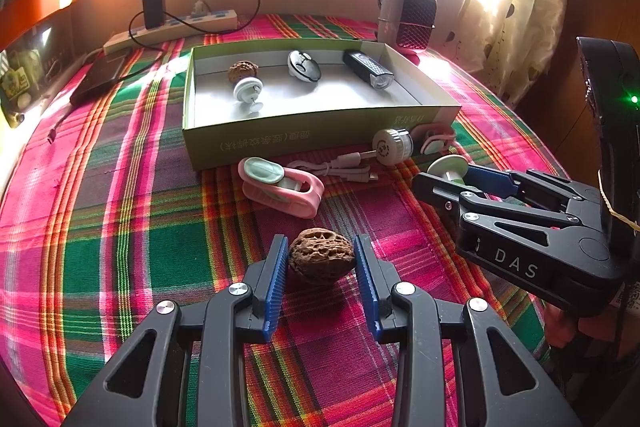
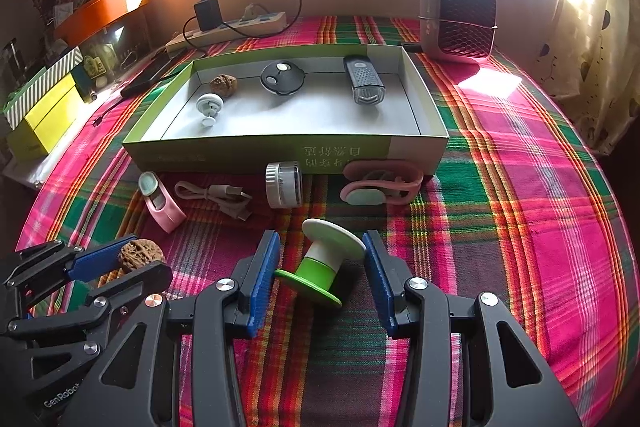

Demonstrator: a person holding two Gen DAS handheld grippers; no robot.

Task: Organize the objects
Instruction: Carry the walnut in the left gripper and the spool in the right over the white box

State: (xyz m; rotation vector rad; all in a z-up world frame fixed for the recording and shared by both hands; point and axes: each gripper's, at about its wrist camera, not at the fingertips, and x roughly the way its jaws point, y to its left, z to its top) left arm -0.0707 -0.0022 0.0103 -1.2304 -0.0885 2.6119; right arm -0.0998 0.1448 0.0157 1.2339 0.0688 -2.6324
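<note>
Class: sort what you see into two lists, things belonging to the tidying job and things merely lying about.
Job: walnut, green-and-white spool, pink clips, cable, box.
Lying about: power strip, small heater, charger.

Two close, downward-angled wrist views sharing the box [image 1: 304, 135] and tablecloth [image 2: 520, 187].

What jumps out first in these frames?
The loud pink-green plaid cloth covers the whole table. At its middle lies a shallow green box with a few small gadgets inside. In front of it, the left gripper straddles a walnut, and the right gripper straddles a green-white spool lying tilted.
</note>
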